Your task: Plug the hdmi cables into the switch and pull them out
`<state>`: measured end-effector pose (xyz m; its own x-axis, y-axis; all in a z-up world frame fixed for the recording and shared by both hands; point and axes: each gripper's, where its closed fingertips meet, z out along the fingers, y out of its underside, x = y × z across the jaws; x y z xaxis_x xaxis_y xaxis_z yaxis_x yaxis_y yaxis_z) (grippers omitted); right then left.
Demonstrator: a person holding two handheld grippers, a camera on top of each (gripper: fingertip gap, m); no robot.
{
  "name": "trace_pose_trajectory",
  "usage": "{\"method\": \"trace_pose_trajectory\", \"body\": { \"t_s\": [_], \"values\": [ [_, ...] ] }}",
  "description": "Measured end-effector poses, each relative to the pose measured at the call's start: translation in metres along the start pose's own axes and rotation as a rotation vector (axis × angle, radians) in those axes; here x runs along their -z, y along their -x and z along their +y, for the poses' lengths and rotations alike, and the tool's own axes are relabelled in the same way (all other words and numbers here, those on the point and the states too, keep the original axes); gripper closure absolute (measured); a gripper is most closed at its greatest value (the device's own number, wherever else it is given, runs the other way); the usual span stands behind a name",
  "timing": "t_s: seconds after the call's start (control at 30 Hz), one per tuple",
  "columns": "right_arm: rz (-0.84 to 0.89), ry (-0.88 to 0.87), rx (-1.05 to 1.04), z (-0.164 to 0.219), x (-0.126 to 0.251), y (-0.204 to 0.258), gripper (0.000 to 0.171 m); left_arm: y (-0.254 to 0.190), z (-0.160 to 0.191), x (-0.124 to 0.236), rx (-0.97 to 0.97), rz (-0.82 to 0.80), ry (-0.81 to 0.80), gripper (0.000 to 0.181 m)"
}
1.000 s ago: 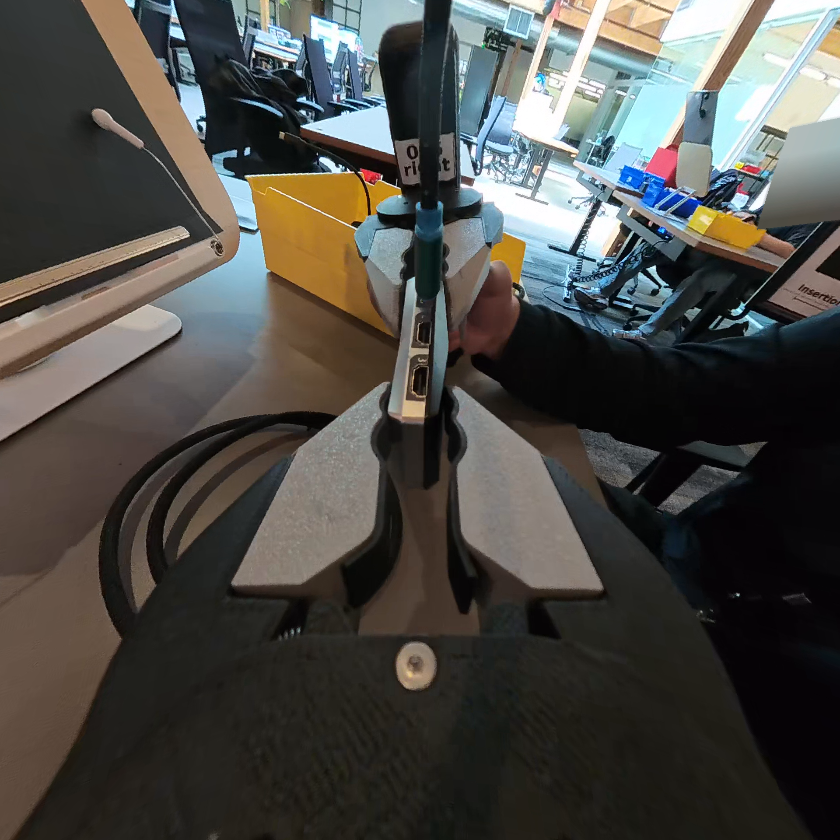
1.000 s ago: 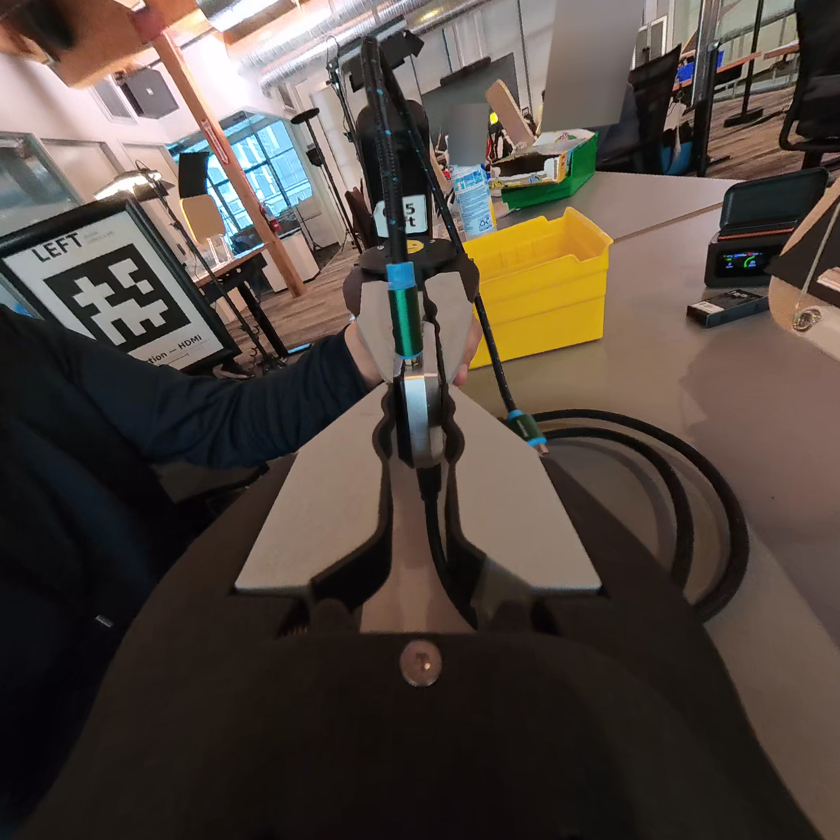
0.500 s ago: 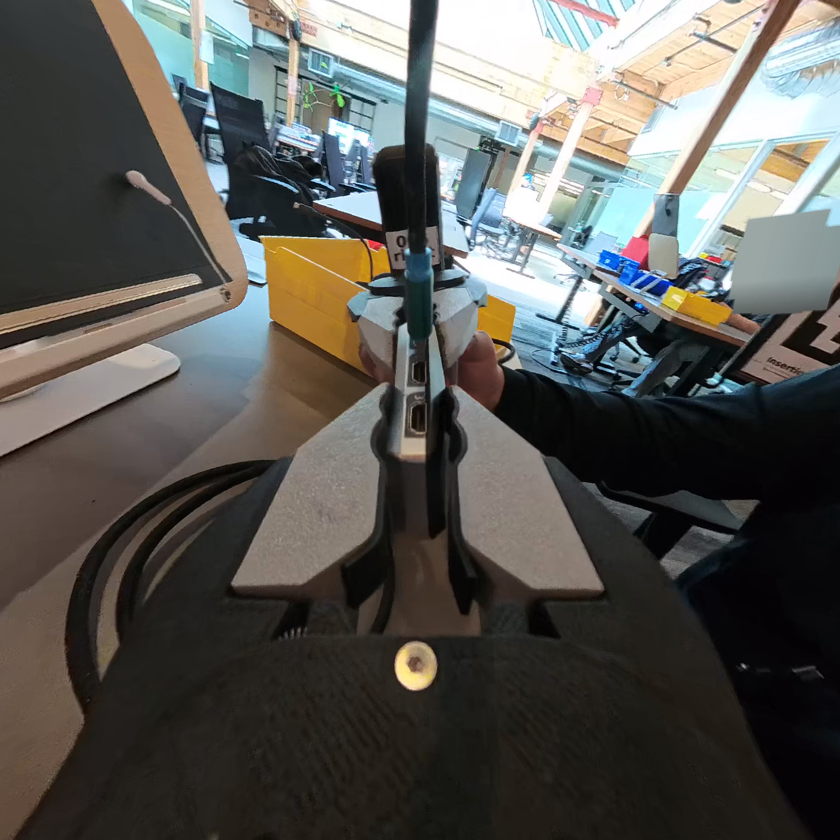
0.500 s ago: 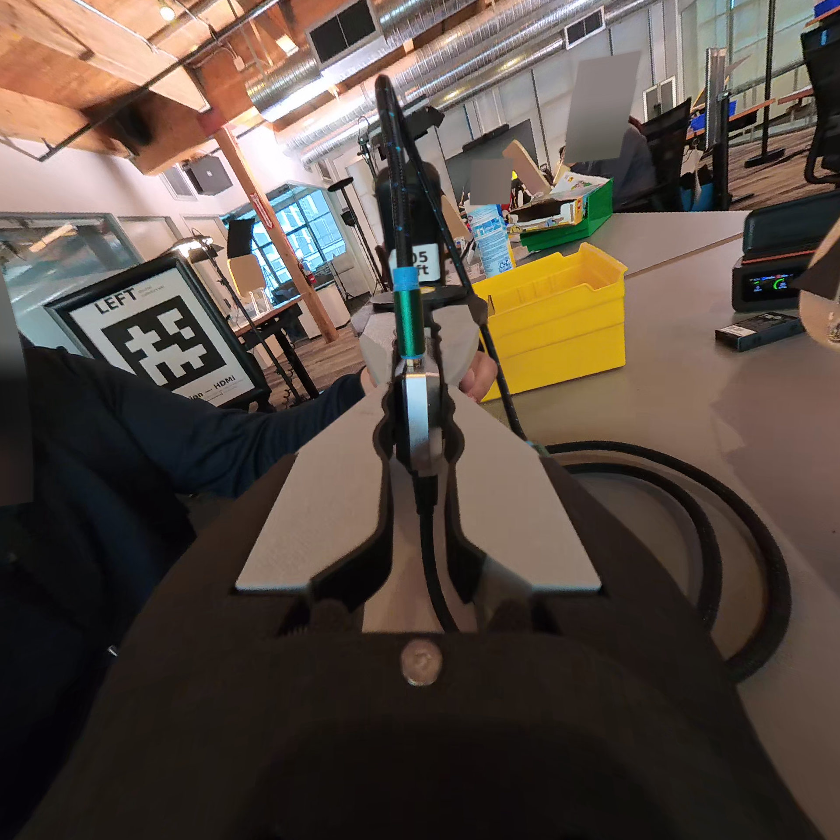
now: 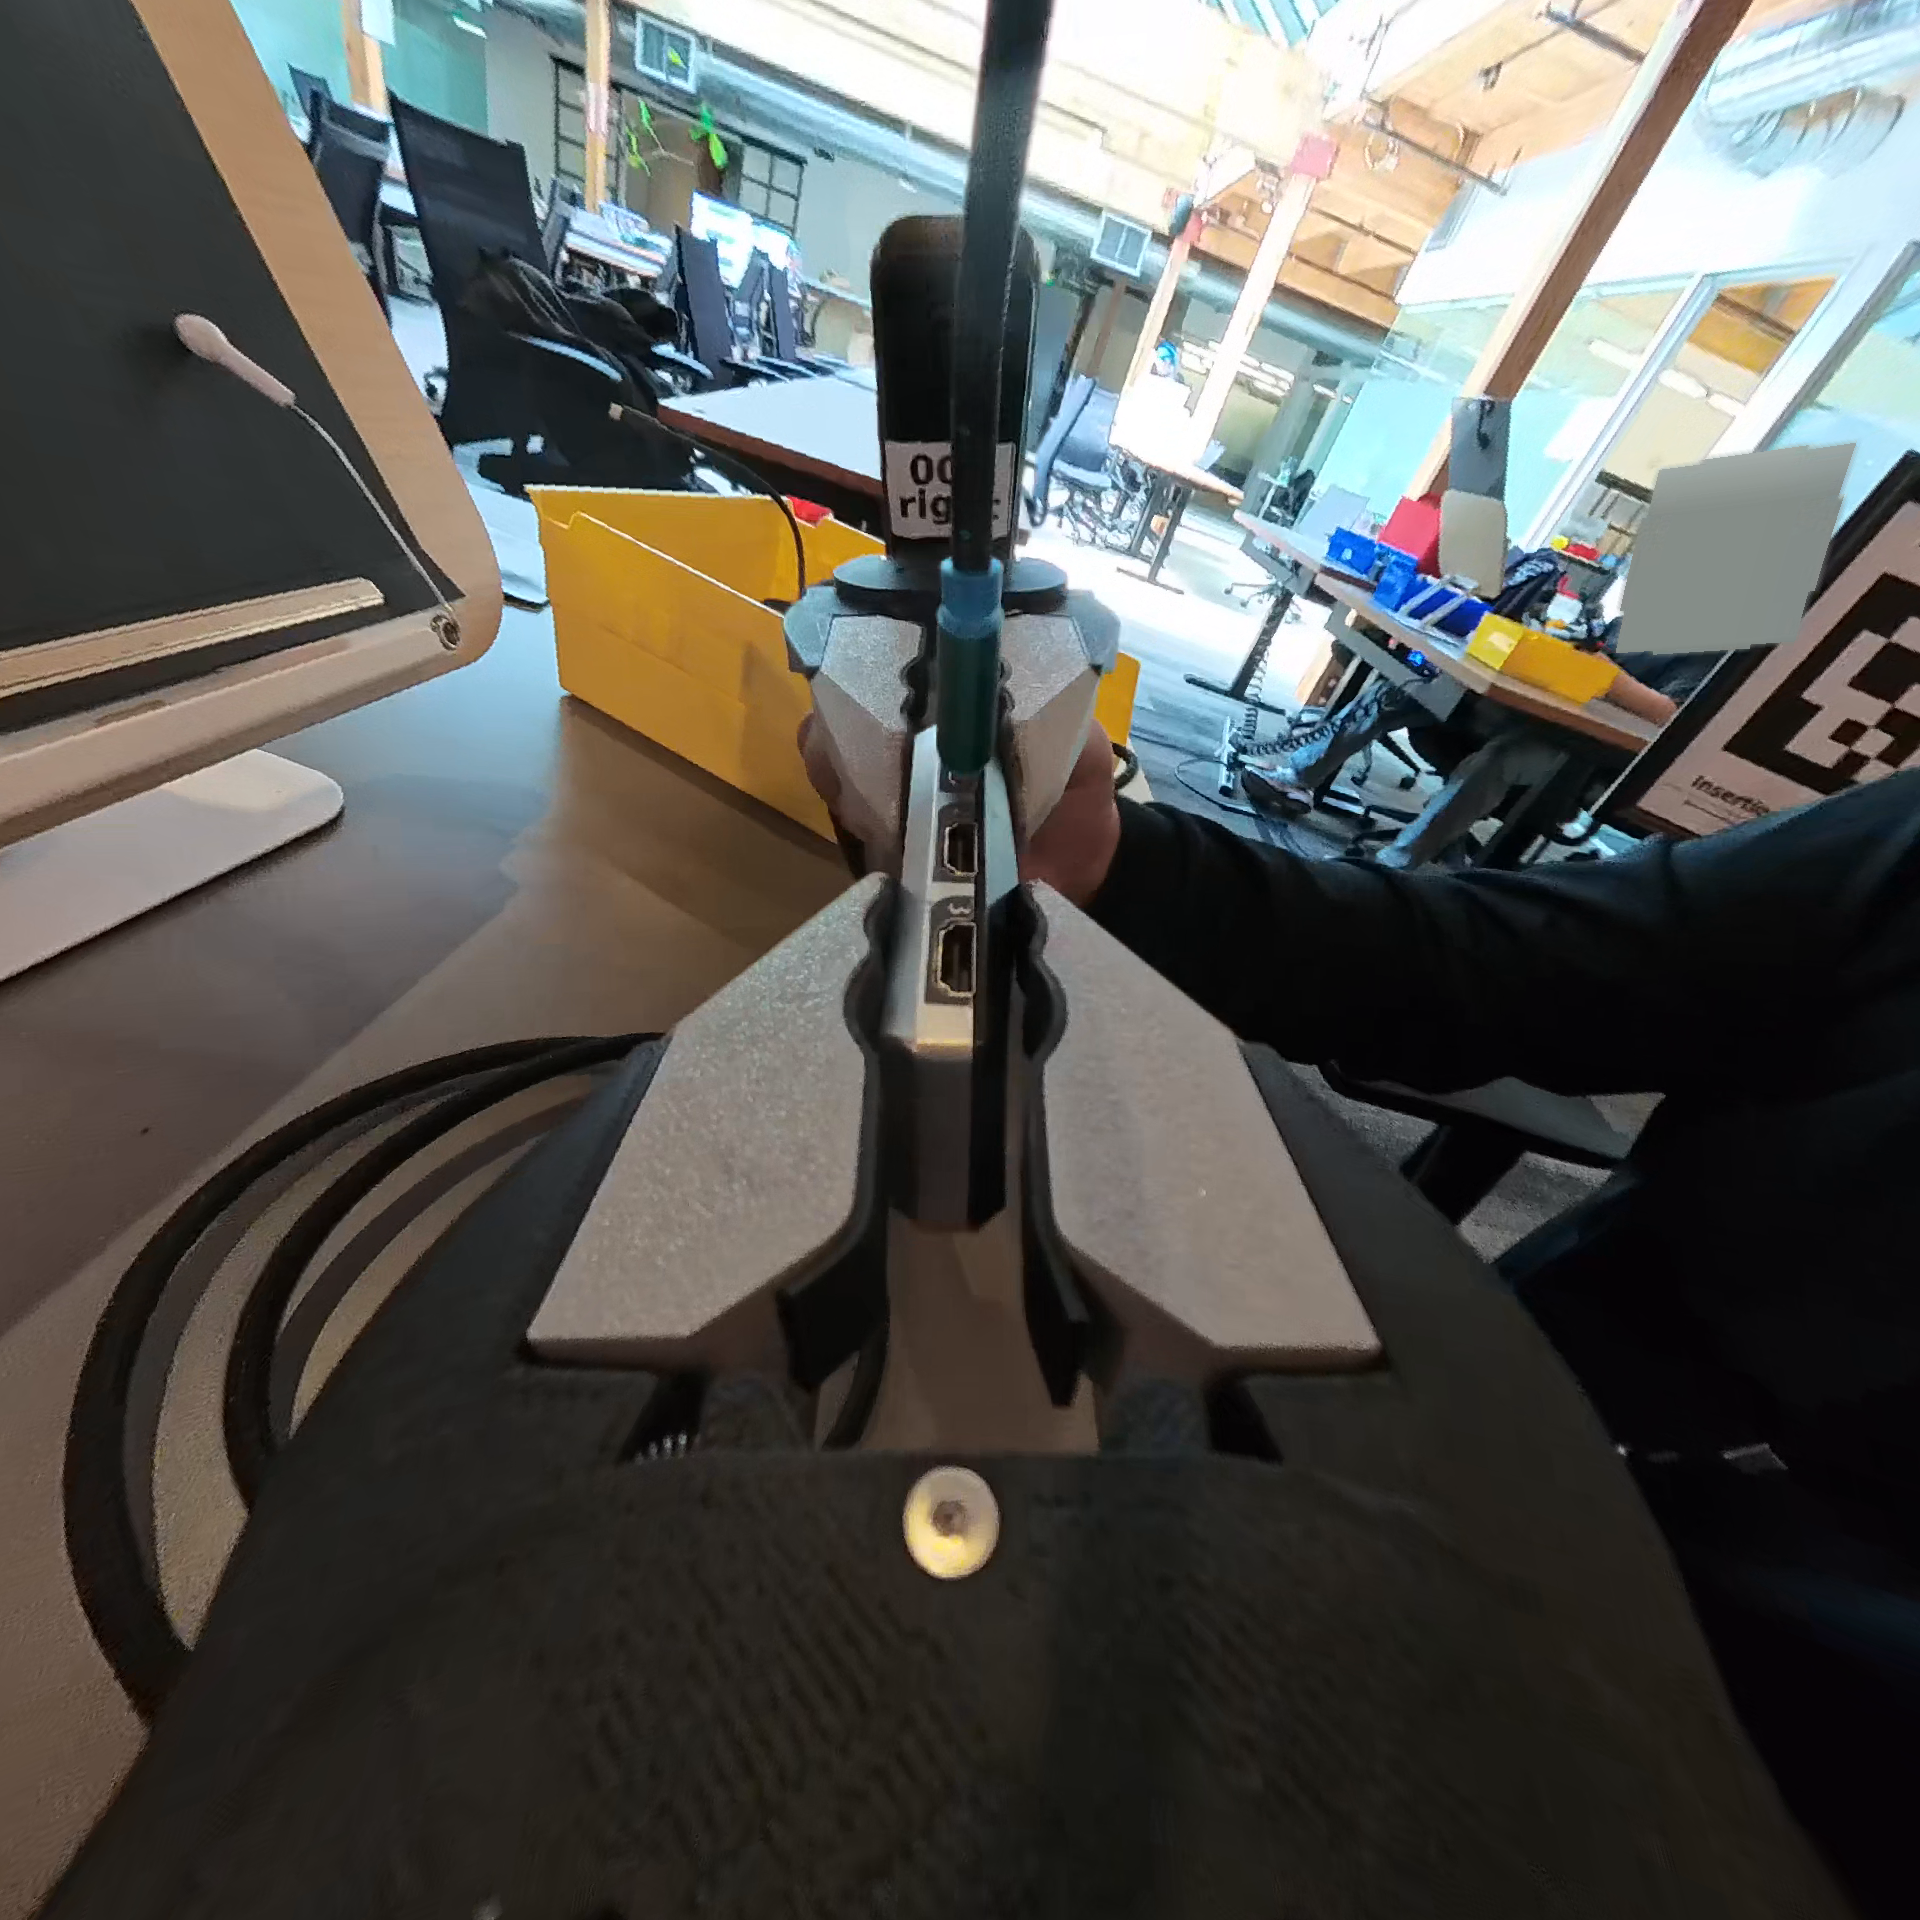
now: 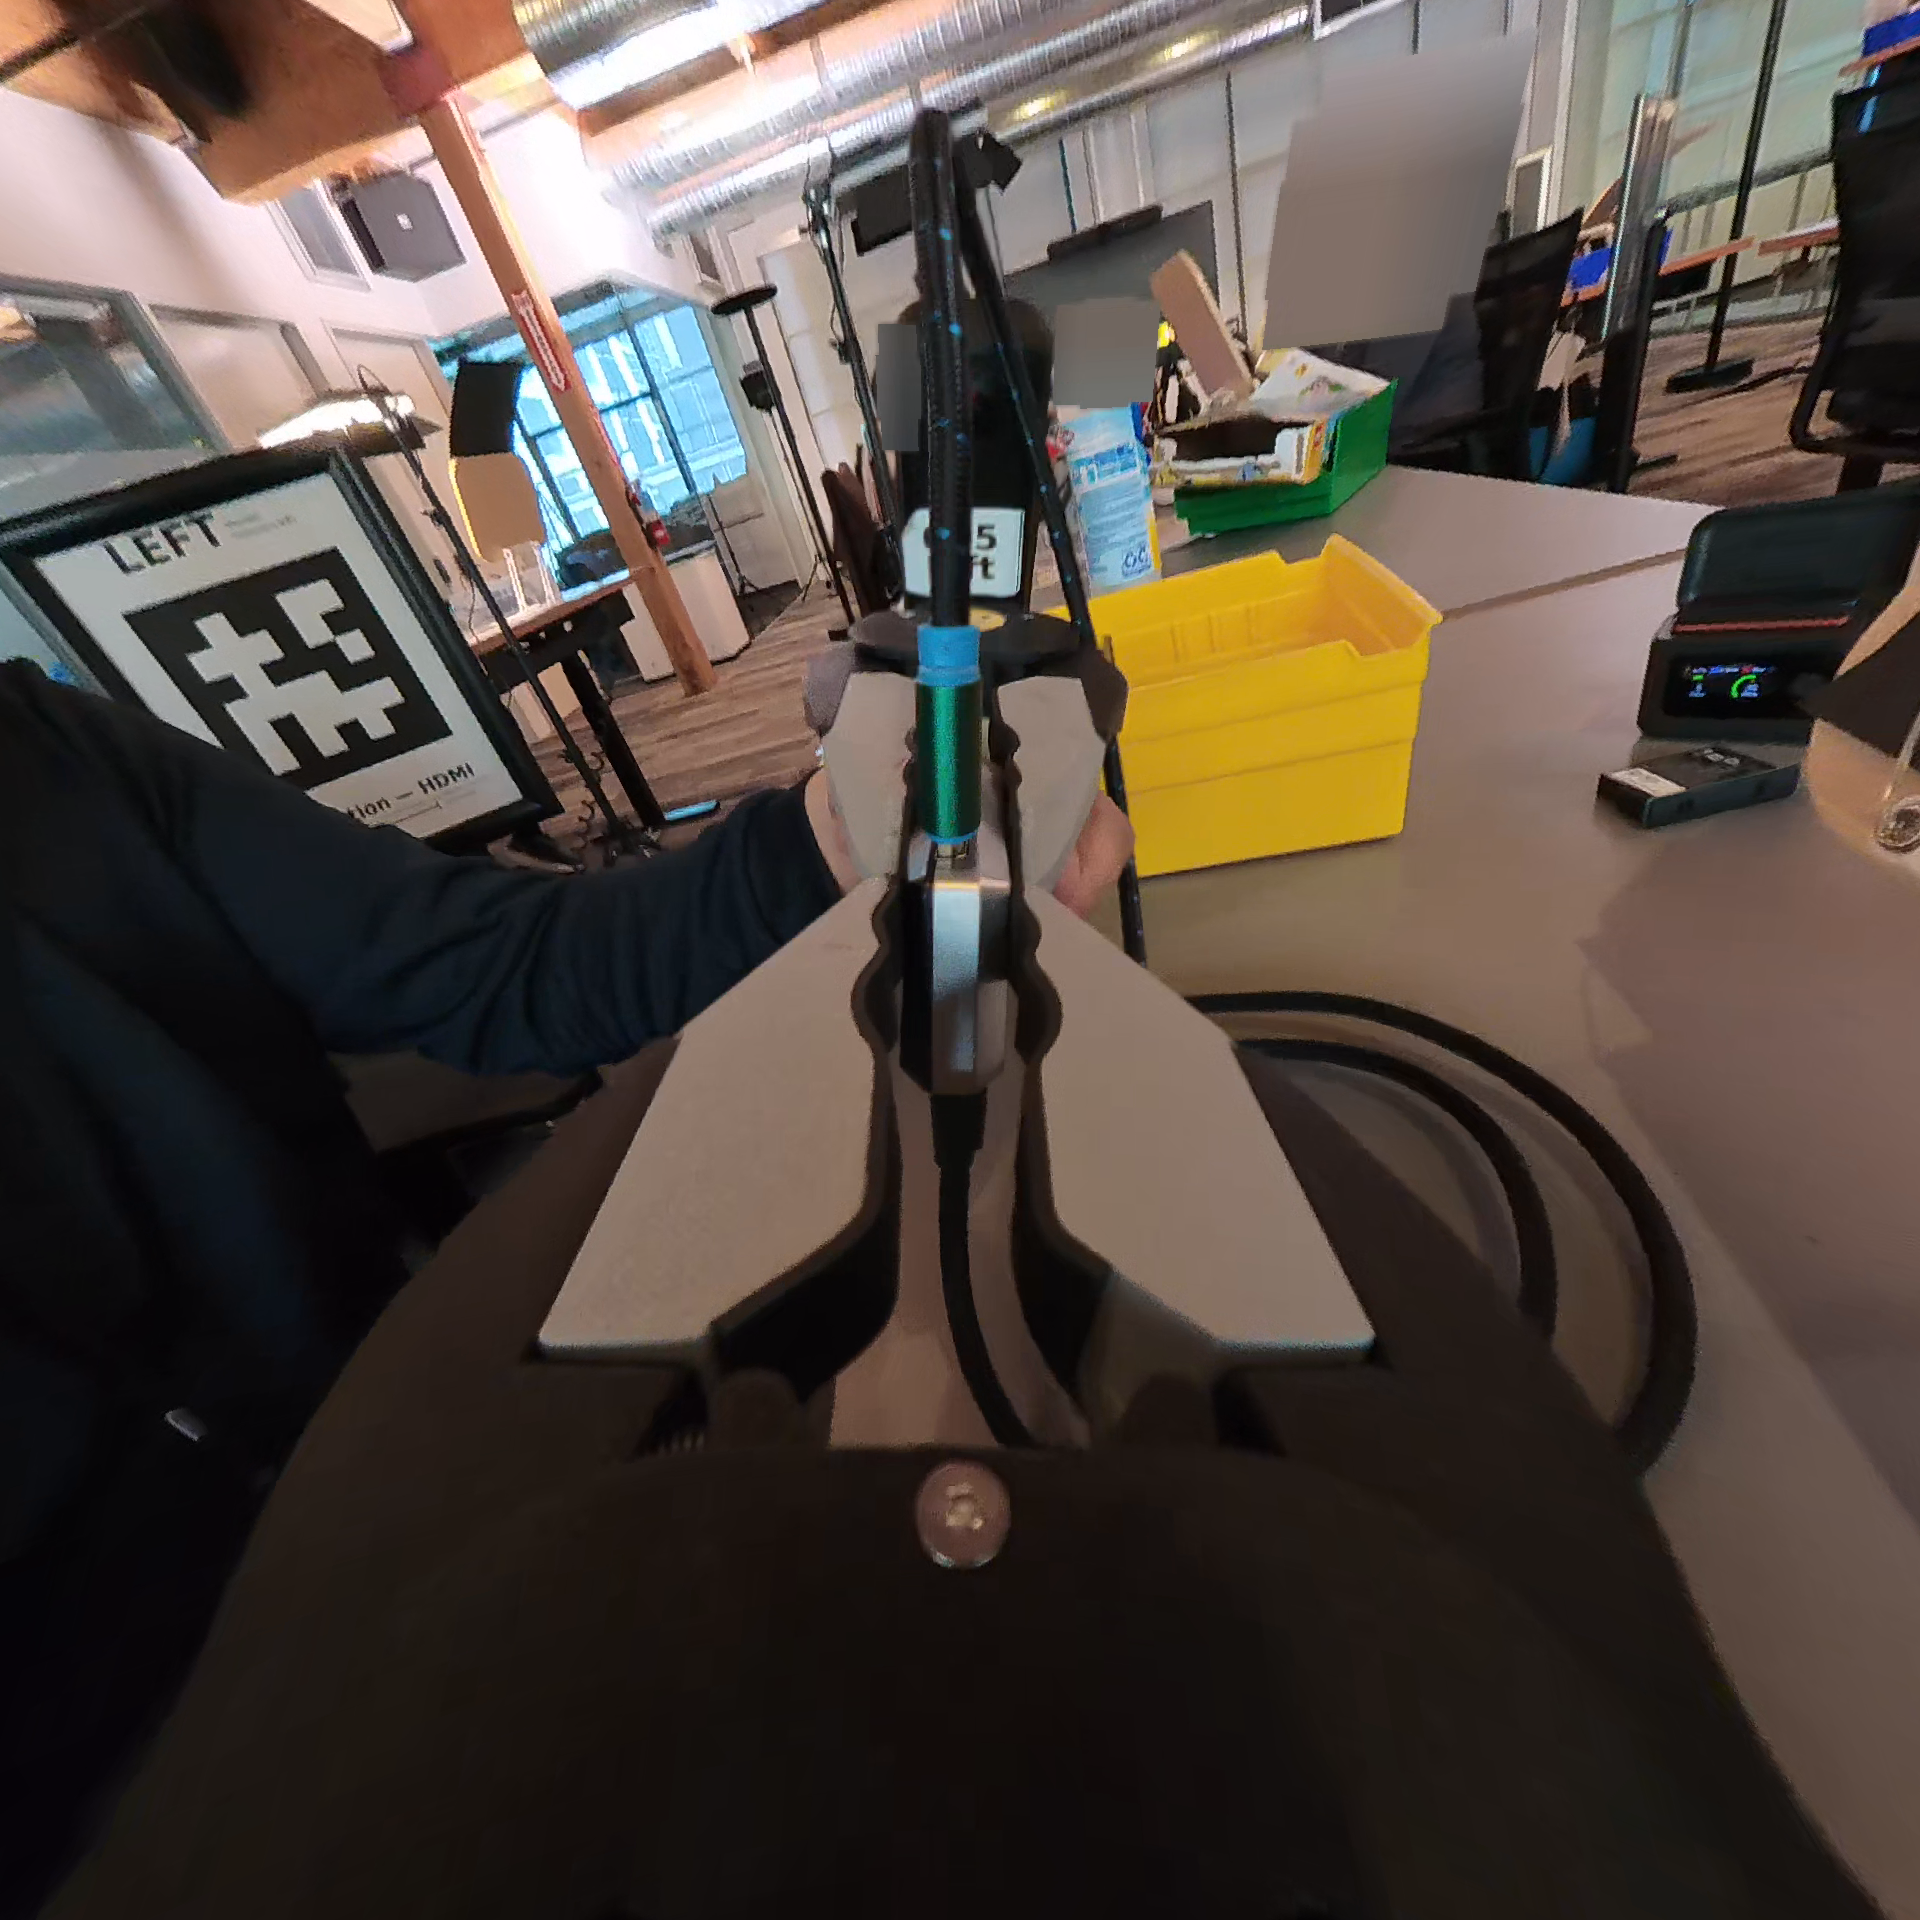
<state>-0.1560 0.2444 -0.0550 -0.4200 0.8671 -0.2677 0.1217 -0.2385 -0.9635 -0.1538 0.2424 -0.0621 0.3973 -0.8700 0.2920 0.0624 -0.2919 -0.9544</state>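
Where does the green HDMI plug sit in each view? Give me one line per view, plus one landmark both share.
Left wrist view: the green HDMI plug stands upright, upper centre, at the far end of the silver switch.
Right wrist view: upper centre again, upright just beyond the switch.
Shared landmark: the yellow bin, left of the plug in the left wrist view and right of it in the right wrist view.

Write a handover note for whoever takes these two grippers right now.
Left gripper: shut on the switch, near end.
Right gripper: shut on its other end.
Green plug stands in the port nearest the right gripper; some metal shows, seating unclear. Two ports are empty. Slack cable coils on the table.
Left: pull the plug out; no second plug in view.
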Motion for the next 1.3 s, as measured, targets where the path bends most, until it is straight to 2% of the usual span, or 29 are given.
{"method": "trace_pose_trajectory", "body": {
  "t_s": [0.1, 0.2, 0.33, 0.47, 0.6, 0.7, 0.77, 0.8, 1.0, 1.3],
  "values": [
    [-0.005, -0.044, -0.018, -0.005, 0.0, -0.001, 0.155, 0.002, 0.001, 0.002, -0.027, -0.034, 0.014, 0.16],
    [-0.013, -0.078, -0.022, -0.01, 0.004, 0.0, 0.155, -0.003, 0.002, -0.001, -0.012, 0.001, 0.011, 0.152],
    [-0.036, -0.091, -0.033, -0.009, 0.0, 0.002, 0.155, -0.003, -0.002, -0.008, -0.038, 0.006, -0.051, 0.161],
    [-0.026, -0.025, -0.034, -0.003, -0.001, 0.0, 0.155, -0.001, 0.003, -0.007, -0.054, -0.006, 0.029, 0.161],
    [0.065, -0.011, 0.069, -0.009, 0.009, -0.003, 0.153, -0.001, 0.009, -0.003, -0.017, 0.016, 0.074, 0.161],
    [0.047, -0.007, 0.064, -0.008, 0.008, 0.0, 0.152, -0.004, 0.012, -0.004, 0.014, 0.047, 0.087, 0.161],
    [0.028, 0.001, 0.052, -0.005, 0.005, 0.001, 0.158, -0.006, 0.015, -0.008, 0.003, 0.052, 0.103, 0.161],
    [0.014, 0.0, 0.045, -0.006, 0.005, 0.003, 0.163, -0.005, 0.015, -0.008, 0.009, 0.05, 0.1, 0.161],
    [0.025, 0.013, 0.009, -0.003, 0.005, -0.001, 0.163, -0.003, 0.016, -0.008, 0.062, 0.055, 0.086, 0.162],
    [0.056, 0.011, -0.021, -0.004, 0.01, -0.008, 0.163, 0.005, 0.015, -0.015, 0.034, -0.003, 0.073, 0.162]
  ]
}}
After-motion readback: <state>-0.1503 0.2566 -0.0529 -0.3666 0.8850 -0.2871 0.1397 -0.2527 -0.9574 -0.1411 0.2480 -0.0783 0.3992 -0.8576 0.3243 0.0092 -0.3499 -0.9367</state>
